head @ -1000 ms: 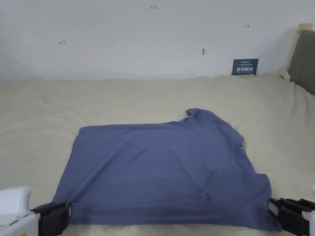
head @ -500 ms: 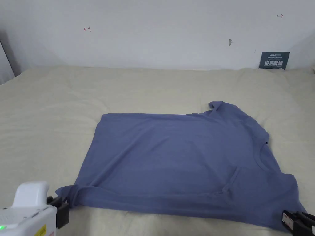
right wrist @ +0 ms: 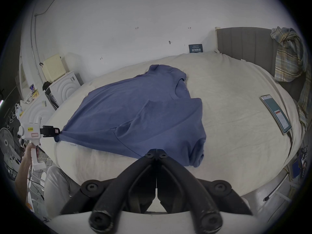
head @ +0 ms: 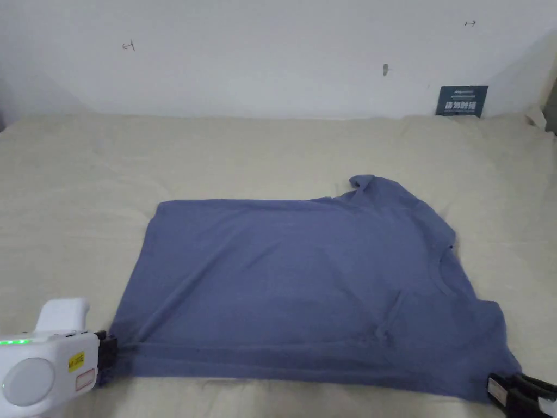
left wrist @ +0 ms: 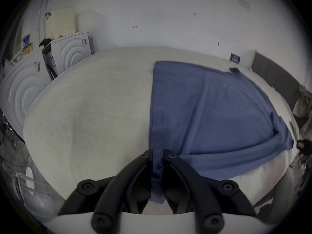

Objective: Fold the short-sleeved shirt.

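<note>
Gripping is being done at both near corners of the blue short-sleeved shirt, which is lying spread on the cream bed, collar end toward the grey headboard.

Left gripper: jaws are being held nearly closed, with the hem corner bunched between them. Right gripper: jaws are being held fully together at the sleeve-side edge; whether cloth is actually being pinched cannot be told.

Risks being flagged:
- Slip on the right is being considered likely if only the edge is being caught; the fold would be dragged skewed.
- The near sleeve, already curling under beside the right gripper, is being left liable to get trapped in the fold.
- The phone, lying between shirt and headboard, could be swept by swinging cloth.

Containers: none are being seen on the bed.
</note>
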